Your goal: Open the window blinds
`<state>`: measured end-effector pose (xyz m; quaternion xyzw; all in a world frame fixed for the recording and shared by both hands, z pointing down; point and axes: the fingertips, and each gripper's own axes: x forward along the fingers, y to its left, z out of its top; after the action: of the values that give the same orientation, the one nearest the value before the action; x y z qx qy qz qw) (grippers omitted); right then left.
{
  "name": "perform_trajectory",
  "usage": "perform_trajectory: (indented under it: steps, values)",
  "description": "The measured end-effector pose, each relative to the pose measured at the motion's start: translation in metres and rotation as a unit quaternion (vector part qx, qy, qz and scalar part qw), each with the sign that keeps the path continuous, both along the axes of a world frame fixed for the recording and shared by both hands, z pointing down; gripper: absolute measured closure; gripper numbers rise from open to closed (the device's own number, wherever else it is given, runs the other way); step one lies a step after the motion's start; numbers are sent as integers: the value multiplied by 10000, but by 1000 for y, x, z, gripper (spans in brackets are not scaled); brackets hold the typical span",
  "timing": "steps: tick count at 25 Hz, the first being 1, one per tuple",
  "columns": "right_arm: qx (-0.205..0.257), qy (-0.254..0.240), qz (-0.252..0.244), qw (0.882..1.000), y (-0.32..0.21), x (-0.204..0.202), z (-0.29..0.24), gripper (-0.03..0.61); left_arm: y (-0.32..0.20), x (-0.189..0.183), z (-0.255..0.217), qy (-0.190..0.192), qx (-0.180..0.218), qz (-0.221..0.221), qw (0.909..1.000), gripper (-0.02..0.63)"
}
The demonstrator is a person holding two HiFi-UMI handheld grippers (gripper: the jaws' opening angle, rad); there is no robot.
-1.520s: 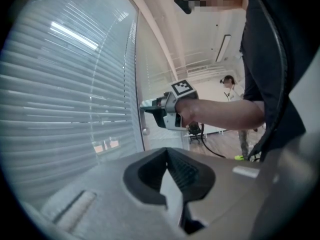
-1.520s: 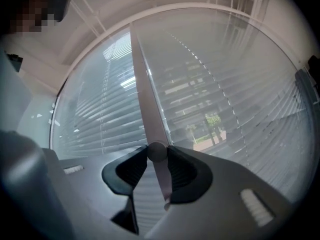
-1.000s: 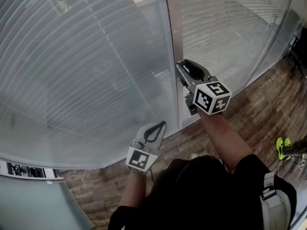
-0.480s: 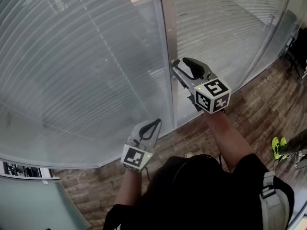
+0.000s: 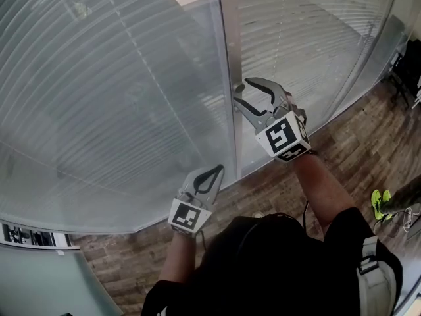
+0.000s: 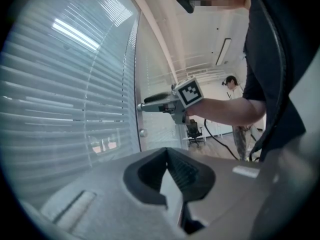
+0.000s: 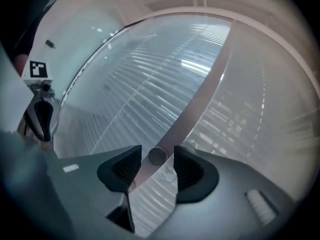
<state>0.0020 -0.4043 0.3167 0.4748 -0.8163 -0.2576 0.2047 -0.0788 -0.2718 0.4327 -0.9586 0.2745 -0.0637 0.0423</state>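
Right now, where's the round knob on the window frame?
The round knob sits low in the right gripper view, on the frame strip between two blinds, untouched between the right gripper's jaws, which have just been opening.

Office, full-height window blinds, desk chair, wood-plank floor, ceiling strip light

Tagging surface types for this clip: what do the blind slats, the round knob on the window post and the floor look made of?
The blind slats are thin pale strips with a soft sheen, probably painted aluminium or plastic. The round knob is smooth, grey and matte; whether it is metal or plastic is unclear. The floor shows brown grained planks, either wood or wood-look laminate.
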Motion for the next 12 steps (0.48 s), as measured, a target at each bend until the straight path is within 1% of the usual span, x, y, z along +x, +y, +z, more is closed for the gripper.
perform_trajectory:
  steps: [3, 7, 9, 12]
  values:
    - [238, 826, 71, 9963, 1, -2, 0, 370, -4, -2, 4, 52, 144, -10, 9999, 609]
    - [547, 1938, 117, 9795, -1, -7, 6, 370, -5, -1, 2, 128, 187, 21, 9997, 609]
    - [629, 2251, 98, 9722, -1, -8, 10, 370, -3, -1, 0, 83, 106, 23, 9999, 609]
    - [679, 2452, 87, 9671, -2, -8, 12, 370, -3, 0, 1, 98, 125, 29, 9999, 609]
